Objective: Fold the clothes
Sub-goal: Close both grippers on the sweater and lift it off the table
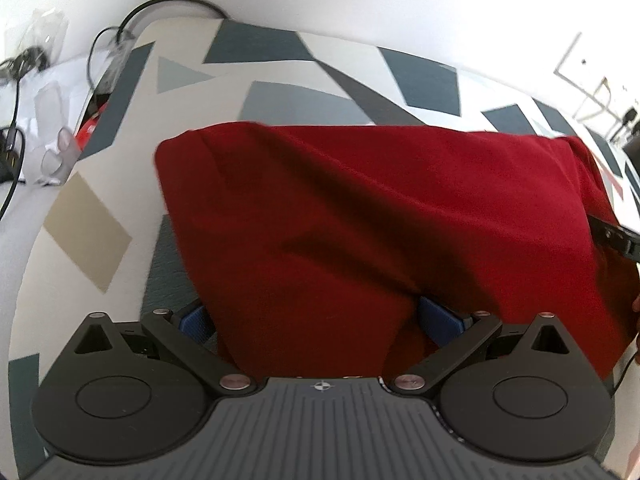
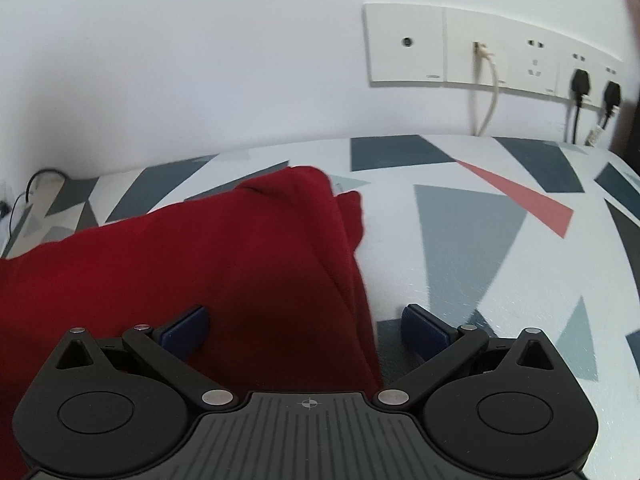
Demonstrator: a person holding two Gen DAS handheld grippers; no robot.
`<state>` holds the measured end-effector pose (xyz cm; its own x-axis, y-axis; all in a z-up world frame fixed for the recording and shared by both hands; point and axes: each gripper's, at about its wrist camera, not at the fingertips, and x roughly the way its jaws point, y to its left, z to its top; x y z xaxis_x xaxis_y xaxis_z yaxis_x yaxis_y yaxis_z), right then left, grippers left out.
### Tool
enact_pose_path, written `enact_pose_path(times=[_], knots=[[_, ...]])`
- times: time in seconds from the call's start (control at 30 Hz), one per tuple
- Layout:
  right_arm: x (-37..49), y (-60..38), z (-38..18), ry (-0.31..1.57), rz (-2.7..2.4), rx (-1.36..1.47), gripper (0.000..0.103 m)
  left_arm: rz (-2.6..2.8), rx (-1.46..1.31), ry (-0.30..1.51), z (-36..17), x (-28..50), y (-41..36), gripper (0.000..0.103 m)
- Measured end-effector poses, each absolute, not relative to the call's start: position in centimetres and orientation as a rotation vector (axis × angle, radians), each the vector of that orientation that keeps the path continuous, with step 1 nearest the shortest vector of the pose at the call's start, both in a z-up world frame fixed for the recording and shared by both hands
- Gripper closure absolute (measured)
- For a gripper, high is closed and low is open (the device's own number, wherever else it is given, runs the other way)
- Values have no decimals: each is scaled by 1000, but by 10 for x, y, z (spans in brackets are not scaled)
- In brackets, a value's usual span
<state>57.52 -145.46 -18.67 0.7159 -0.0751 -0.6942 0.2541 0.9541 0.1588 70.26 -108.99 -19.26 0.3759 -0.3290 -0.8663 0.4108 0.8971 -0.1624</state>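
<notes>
The left gripper (image 1: 320, 320) stood with its jaws spread wide, both blue pads (image 1: 440, 320) set well apart and partly hidden behind red cloth that bulged between them; neither pad pressed the fabric. The right gripper (image 2: 306, 326) was likewise spread, its two blue pads (image 2: 426, 328) far apart, the left one lying against the cloth and the right one clear of it. In the left wrist view, part of the right gripper's black finger showed at the right edge.
</notes>
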Motion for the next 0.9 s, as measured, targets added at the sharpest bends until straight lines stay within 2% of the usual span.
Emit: enact_pose_path(times=[0.07,0.13,0.17,0.23,0.27,0.3,0.37,0.43,0.47,0.5,0.53,0.6,0.67,0.77,0.8,0.83,0.87,0.9], knots=[[580,-1451,-185,772,-147,241,5,-490,109,1076,-192,697,-1099,1],[580,-1443,-181,780,-109,224,31,-503,127,1059,-190,690,-1107,6],[580,-1440,-179,782,-92,228,38,-505,135,1049,-189,686,-1110,10],[576,-1439,-175,802,-66,277,66,-516,152,1029,-185,678,-1115,19],[574,-1440,-173,815,-54,309,69,-533,153,1029,-183,674,-1115,30],[570,-1441,-172,824,-52,329,70,-555,148,1040,-182,671,-1115,32],[560,-1443,-168,839,-53,362,67,-580,146,1047,-181,664,-1114,30],[547,-1446,-170,829,-79,349,45,-591,145,1037,-183,659,-1111,25],[543,-1449,-171,824,-92,338,38,-593,145,1036,-184,658,-1111,19],[539,-1451,-173,819,-105,328,24,-589,146,1038,-185,657,-1111,13],[535,-1454,-174,814,-118,317,15,-576,146,1046,-185,658,-1112,10],[533,-1459,-177,812,-126,327,9,-547,148,1056,-187,660,-1113,1],[538,-1457,-180,802,-115,301,1,-514,148,1054,-191,663,-1113,0],[548,-1453,-185,787,-97,256,1,-489,126,1030,-193,664,-1113,0],[552,-1448,-183,789,-85,233,12,-480,115,1033,-192,665,-1113,2],[556,-1442,-181,793,-70,208,34,-472,95,1036,-190,664,-1112,6],[559,-1439,-179,802,-56,248,47,-464,58,1038,-186,662,-1108,22],[562,-1438,-177,812,-40,303,69,-456,20,1039,-182,660,-1104,62]])
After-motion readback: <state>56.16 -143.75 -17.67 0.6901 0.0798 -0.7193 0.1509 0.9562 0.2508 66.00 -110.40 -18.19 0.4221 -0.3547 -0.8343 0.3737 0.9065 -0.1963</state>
